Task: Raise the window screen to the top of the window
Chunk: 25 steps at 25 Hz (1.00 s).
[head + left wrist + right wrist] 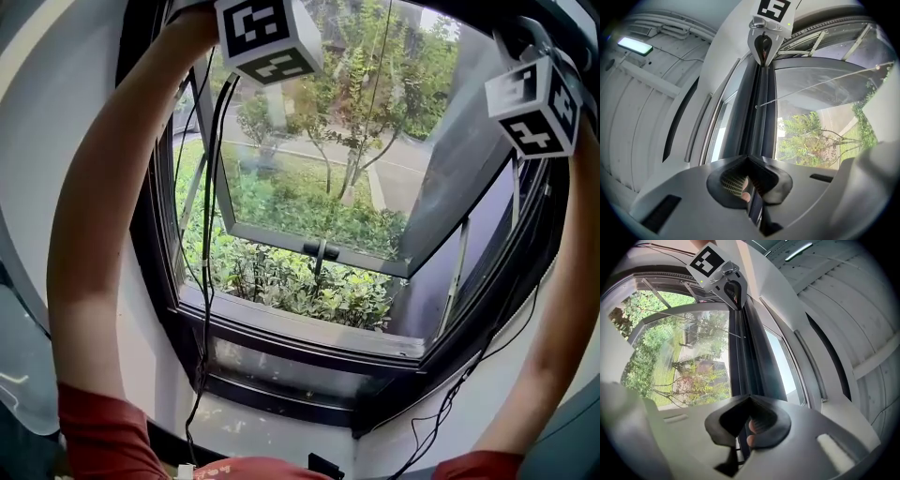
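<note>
Window screen bar (761,108), dark, lies along the window's top edge, pinched in the closed jaws of the left gripper (748,158) and right gripper (750,398). Beyond, a glass sash (319,187) tilts outward over far shrubs (281,277). Near, a white ceiling (647,117) carries a lit lamp (635,45).

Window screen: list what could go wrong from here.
1. The left gripper and right gripper each seem to pinch the screen bar only at the tips of the jaws, so a slip could let it drop.
2. They hold it far apart, and uneven pushing might skew it.
3. The hanging cables along the window frame could snag.
</note>
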Each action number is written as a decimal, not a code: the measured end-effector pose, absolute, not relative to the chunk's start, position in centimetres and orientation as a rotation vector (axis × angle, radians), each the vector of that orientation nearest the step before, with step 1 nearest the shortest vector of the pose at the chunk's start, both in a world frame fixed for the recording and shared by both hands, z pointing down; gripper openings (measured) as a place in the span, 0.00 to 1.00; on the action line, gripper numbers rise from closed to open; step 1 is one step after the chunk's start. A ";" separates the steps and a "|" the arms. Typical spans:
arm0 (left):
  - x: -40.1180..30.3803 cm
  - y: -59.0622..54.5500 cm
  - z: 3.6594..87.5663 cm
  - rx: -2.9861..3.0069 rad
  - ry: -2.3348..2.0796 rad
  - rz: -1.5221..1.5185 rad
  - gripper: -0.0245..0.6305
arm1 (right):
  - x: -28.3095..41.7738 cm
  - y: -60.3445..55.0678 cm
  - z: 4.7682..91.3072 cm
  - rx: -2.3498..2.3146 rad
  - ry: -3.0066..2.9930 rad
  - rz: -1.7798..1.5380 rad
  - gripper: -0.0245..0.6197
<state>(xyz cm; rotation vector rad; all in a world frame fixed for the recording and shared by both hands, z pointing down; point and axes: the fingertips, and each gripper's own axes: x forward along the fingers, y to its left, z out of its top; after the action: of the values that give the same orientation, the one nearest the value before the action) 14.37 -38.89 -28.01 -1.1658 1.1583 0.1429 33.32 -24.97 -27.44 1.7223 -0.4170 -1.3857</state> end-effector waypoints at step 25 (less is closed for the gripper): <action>15.1 -38.5 -16.8 -1.485 1.013 0.384 0.05 | 32.7 -25.5 -18.0 1.915 -0.819 -1.453 0.05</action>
<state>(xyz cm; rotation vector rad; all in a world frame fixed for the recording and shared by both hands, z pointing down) 15.10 -38.50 -16.82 -1.4851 1.0135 0.3841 32.73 -25.48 -17.95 1.9152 -0.8188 -1.4529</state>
